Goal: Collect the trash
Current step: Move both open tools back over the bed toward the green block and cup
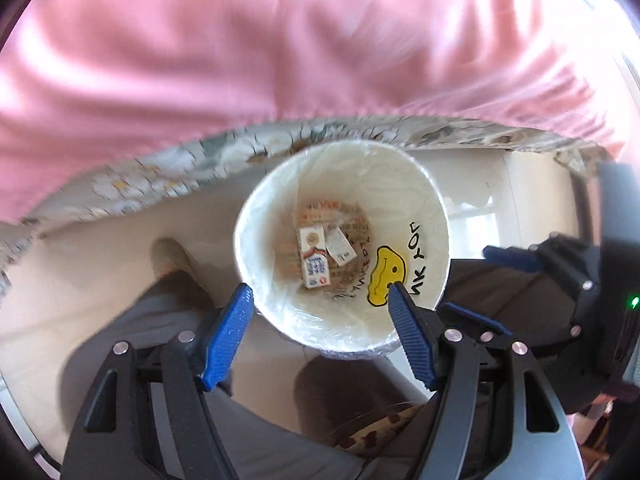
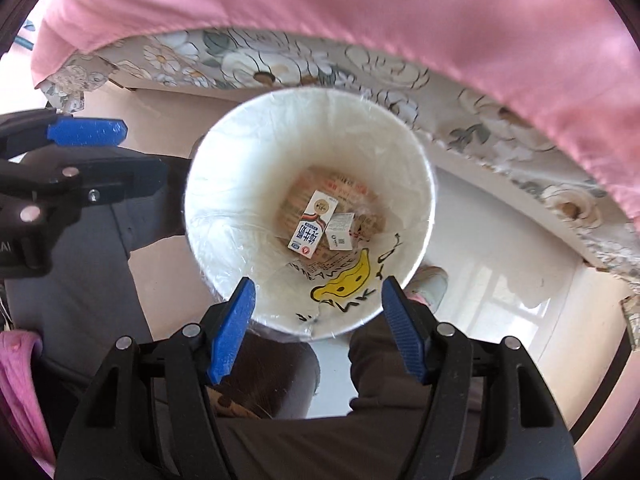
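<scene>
The trash is lying at the bottom of the white bin point(image 2: 224, 184): a milk carton point(image 2: 312, 224) with its long axis running up the frame in the right wrist view, a smaller box point(image 2: 340, 232) touching its side, both resting on a printed wrapper point(image 2: 296, 196); the bin, lined with a clear bag, is standing on the pale floor point(image 2: 500, 232) just beside the flowered bed skirt point(image 2: 280, 64) under a pink cover point(image 2: 360, 8); both grippers are pointing down at the bin mouth from above; the right gripper point(image 2: 318, 300) is hanging with its blue fingers point(image 2: 234, 320) apart and nothing between them; the left gripper point(image 1: 320, 304) is likewise standing open and empty, its fingers framing the near rim; neither looks nearer to the cartons, so I judge the dropping done and the next piece to be lying elsewhere, outside both views.
</scene>
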`<state>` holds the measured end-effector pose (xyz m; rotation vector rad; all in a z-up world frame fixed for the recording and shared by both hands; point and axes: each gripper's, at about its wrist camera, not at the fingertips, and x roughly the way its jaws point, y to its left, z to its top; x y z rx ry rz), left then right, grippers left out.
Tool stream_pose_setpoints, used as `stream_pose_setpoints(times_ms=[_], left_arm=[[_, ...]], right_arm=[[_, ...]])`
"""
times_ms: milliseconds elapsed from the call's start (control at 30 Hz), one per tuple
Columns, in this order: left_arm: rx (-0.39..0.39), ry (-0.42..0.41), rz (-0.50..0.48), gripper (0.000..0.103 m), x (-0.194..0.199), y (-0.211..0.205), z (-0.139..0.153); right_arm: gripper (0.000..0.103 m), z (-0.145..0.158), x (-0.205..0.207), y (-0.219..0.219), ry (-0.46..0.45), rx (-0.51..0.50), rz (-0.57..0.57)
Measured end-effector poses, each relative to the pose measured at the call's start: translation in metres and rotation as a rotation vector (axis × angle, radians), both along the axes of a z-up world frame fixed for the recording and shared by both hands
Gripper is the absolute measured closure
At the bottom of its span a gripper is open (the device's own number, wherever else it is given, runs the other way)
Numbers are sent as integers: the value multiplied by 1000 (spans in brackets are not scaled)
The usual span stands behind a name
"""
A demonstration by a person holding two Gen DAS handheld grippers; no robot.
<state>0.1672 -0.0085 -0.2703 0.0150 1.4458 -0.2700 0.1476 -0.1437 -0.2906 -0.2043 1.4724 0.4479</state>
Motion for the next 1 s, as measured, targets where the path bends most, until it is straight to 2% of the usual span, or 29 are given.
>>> stream_pose_setpoints(times_ms=[100, 133, 333, 500, 600, 767, 1000], left_arm=[[26, -84, -42, 31, -8, -4, 30], [33, -118, -56, 31, -11, -7, 42], [106, -344, -112, 31, -22, -18, 112], [151, -480, -151, 31, -19, -28, 169], [144, -532, -152, 31, -14, -31, 200], [149, -618, -148, 29, -6, -31, 244], [147, -671, -104, 26, 23, -17, 279]], right_arm=[[37, 32, -6, -4, -69, -12, 16], [37, 29, -8, -5, -98, -19, 18], [37, 92, -11, -25, -226, 3, -10], [37, 162, -7, -40, -358, 10, -27], [32, 202, -3, -52, -430, 9, -42], [32, 258, 10, -59, -536, -16, -39], [28, 319, 33, -63, -667, -23, -32]])
